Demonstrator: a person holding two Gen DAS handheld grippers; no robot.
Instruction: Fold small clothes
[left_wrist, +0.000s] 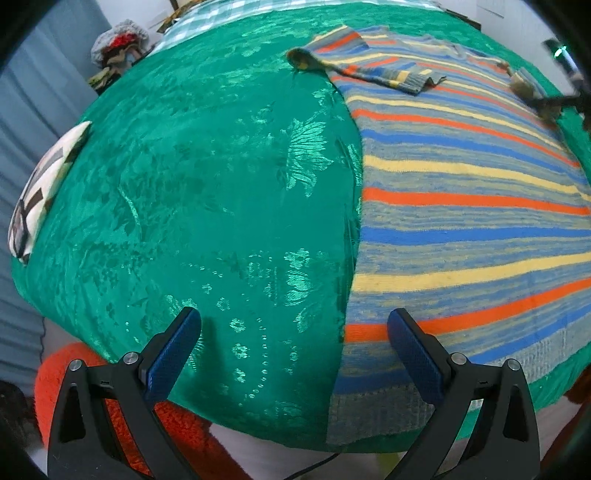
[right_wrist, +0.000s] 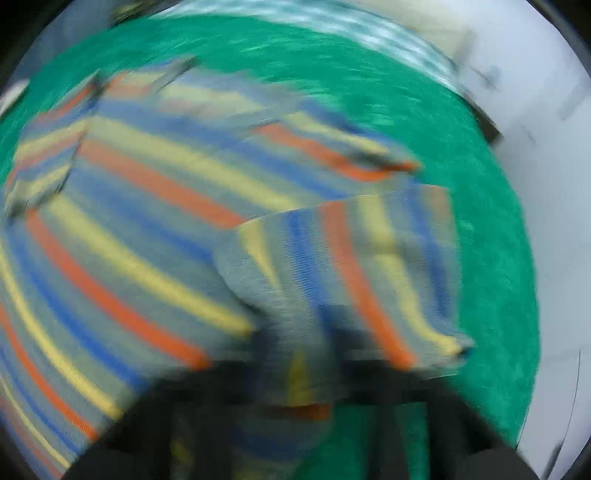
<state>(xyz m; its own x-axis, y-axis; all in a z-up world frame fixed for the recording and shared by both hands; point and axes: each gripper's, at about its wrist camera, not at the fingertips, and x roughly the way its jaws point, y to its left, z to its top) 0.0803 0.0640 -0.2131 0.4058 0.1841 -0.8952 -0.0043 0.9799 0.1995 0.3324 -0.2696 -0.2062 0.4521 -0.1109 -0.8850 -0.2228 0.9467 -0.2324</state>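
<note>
A striped knitted sweater (left_wrist: 461, 206) lies spread flat on the green patterned bedspread (left_wrist: 192, 192), its hem towards the near edge of the bed. By the look of it the folding has only begun: 1 sleeve (left_wrist: 384, 75) is turned in across the chest, and the body is not yet doubled over.

The left gripper (left_wrist: 295, 339) hovers over the near edge with its blue-padded fingers (left_wrist: 173, 354) spread wide and nothing between them; 1 finger is above bare bedspread, the other above the sweater's hem corner.

The right gripper (right_wrist: 314, 373) is hard to read. Its view is badly smeared, and the other sleeve (right_wrist: 351, 266) is draped up right in front of the camera, covering the fingertips. It looks as though the sleeve is pinched and being carried inward, but I cannot tell for certain whether the fingers are closed.

Left to do, I judge: lay that second sleeve in, then fold the body. The sweater's right side runs out of the left view. A patterned cushion (left_wrist: 40, 192) sits at the bed's left edge.
</note>
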